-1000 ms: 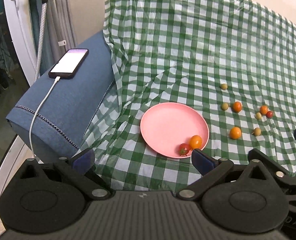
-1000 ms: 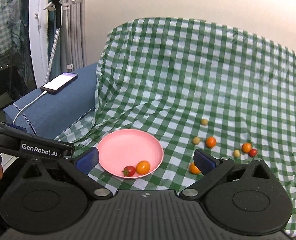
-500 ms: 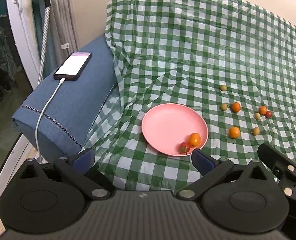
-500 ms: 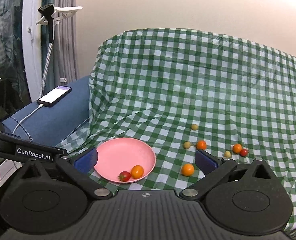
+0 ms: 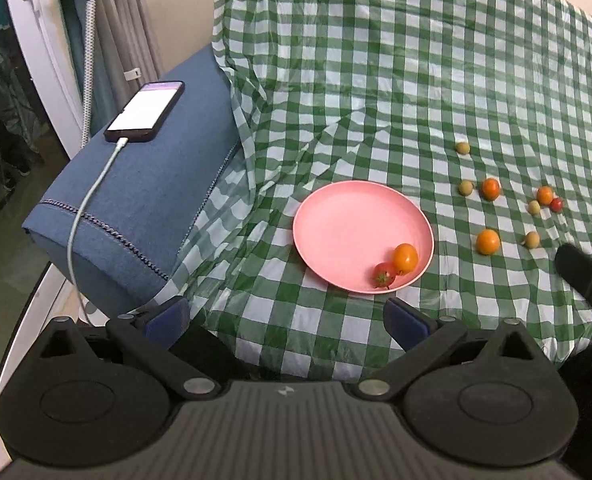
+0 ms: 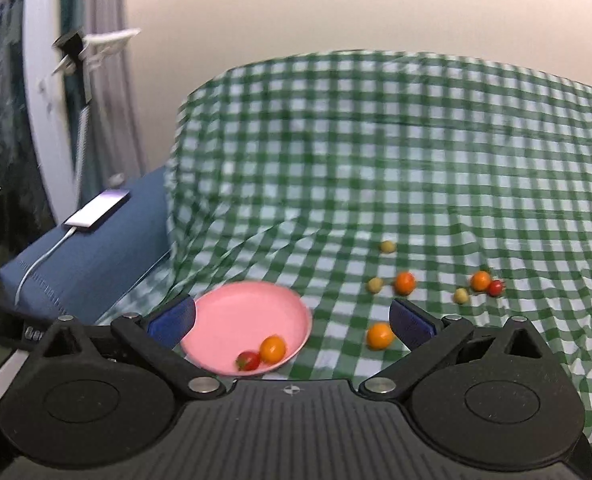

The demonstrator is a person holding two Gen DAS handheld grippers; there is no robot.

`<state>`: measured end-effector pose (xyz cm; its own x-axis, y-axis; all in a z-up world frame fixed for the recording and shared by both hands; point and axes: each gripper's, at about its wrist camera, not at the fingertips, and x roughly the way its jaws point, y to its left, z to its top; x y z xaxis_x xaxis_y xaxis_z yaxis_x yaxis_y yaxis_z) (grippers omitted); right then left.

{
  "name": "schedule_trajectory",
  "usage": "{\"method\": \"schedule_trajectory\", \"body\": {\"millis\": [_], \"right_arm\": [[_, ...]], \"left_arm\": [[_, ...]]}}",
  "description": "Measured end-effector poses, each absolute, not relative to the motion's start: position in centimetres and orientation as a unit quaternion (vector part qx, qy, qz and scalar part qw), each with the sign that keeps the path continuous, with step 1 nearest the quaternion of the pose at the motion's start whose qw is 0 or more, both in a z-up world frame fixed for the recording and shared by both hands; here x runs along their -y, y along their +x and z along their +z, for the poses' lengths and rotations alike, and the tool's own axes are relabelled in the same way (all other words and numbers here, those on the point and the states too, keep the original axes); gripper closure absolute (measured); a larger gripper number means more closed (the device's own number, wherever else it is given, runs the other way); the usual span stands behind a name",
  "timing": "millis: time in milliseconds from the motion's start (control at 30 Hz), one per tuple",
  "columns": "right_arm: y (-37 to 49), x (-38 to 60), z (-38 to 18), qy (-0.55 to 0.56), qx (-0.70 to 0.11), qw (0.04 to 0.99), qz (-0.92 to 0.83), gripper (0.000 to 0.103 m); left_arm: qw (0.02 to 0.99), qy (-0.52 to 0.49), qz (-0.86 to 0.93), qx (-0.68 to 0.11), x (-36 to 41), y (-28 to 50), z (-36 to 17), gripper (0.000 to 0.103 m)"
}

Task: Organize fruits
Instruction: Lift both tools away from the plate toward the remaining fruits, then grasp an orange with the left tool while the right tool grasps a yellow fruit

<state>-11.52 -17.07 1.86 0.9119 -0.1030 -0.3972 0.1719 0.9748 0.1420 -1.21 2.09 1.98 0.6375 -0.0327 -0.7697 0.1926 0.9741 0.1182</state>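
Since the earlier frames, the right hand-held gripper has drawn back and tilted up, so more wall shows in its view, while the fruits lie where they were. Left wrist view: the left hand-held gripper [image 5: 286, 316] hangs with its blue fingers spread wide and nothing between them, above the near edge of the green checked cloth [image 5: 376, 80]. On the cloth sits the pink plate [image 5: 348, 224], holding a red tomato [image 5: 384, 275] touching an orange tomato [image 5: 405, 258] near its front rim. To the plate's right, loose on the cloth, lie another orange fruit [image 5: 487, 241], well apart from further small orange, green and red fruits behind it. A phone [image 5: 146, 110] on a cable rests on the blue cushion [image 5: 136, 208] at left. Right wrist view, blurred by motion: the right hand-held gripper [image 6: 292, 320] is likewise wide and empty, the plate [image 6: 236, 316] lying between its fingers in the view, one orange fruit [image 6: 380, 336] just beside the right finger.
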Motion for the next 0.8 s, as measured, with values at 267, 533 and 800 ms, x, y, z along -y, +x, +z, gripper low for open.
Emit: {"method": "schedule_trajectory", "body": {"millis": [267,533,800], "right_arm": [[-10.0,21.8,-0.4,0.121,-0.224,0.961,-0.11,0.001],[-6.9,29.2,-4.1,0.13,-0.244,0.941,-0.195,0.001],[1.6,38.1,-10.0,0.135,-0.263,0.928,-0.227,0.001]], "left_arm": [[0.879,0.097,-0.087,-0.458,1.9,2.5,1.1,0.0],[0.866,0.083,-0.126,-0.477,9.3,9.3,0.4,0.0],[0.85,0.176,-0.207,-0.452,23.1,17.4,-4.2,0.0]]}}
